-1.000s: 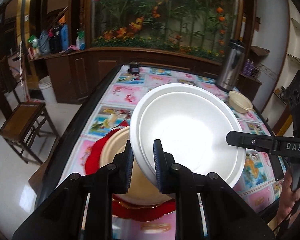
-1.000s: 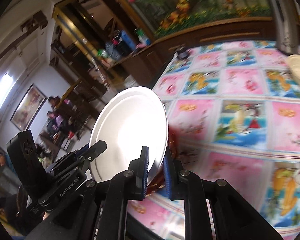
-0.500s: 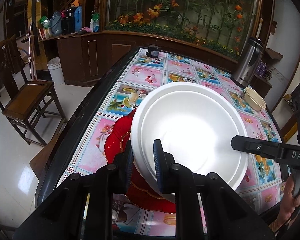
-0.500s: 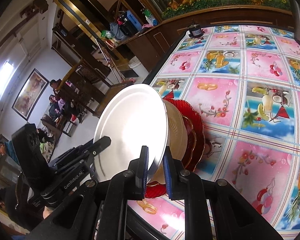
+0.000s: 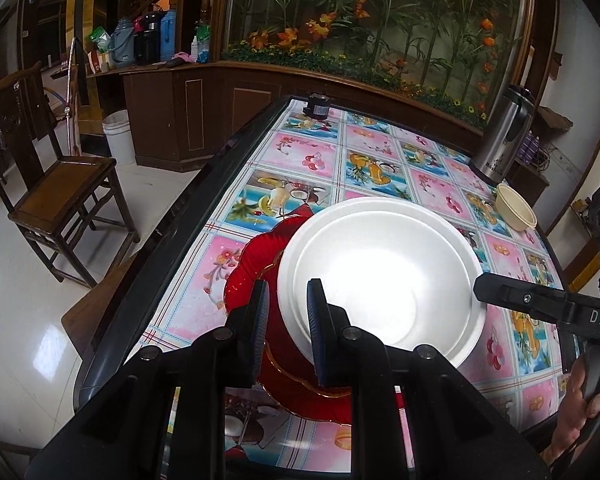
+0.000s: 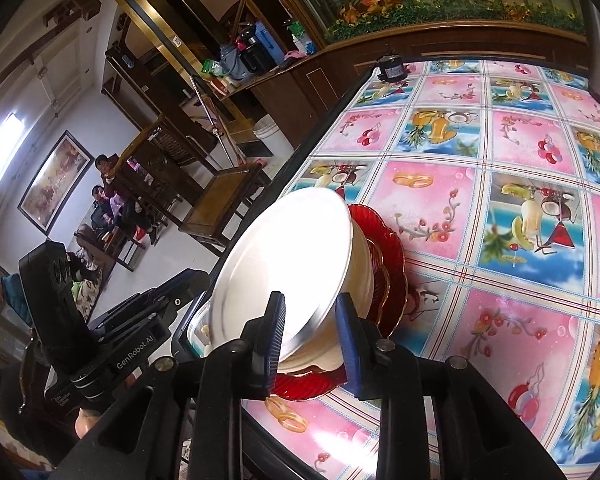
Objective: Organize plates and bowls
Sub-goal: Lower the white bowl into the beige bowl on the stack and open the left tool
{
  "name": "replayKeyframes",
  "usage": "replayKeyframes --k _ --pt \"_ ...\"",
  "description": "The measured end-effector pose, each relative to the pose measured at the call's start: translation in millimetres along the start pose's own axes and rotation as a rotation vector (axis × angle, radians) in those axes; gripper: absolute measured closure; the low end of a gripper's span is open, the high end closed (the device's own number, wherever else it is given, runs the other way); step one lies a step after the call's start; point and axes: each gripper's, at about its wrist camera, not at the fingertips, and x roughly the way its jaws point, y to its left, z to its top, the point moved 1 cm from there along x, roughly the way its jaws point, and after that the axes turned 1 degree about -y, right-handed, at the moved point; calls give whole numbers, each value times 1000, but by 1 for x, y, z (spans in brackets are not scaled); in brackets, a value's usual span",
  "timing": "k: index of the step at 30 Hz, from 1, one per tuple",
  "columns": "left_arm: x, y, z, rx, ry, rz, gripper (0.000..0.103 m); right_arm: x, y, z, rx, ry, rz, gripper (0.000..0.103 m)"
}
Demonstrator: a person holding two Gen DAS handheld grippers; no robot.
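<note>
The fingers of the right gripper are opening, with the rim of the white plate now loose between them. The left gripper still pinches the other rim. The plate has come down onto the stack on the red plate, so this placing looks nearly done.

left tongs pinched narrow, right tongs opening, both angled downward

Plates on stack — table's corner
</note>
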Motion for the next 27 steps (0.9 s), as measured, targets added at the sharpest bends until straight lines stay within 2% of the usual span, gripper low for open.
replayKeyframes --k 7,12,13,21,27 --pt "-15 -10 4 21 -36 -12 87 -21 -6 -1 15 -43 9 75" --pt "-22 -36 6 77 -52 -44 87 -44 -22 -2 40 -88 -1 75" --pt "-23 -45 5 94 -53 -51 84 -48 -27 -2 49 -95 -4 75" --pt "-17 -130 -10 260 -10 -142 84 -91 -87 -11 165 -184 -32 73" --pt "4 -205 -33 399 62 -233 84 -124 -146 -31 287 -274 -91 69"
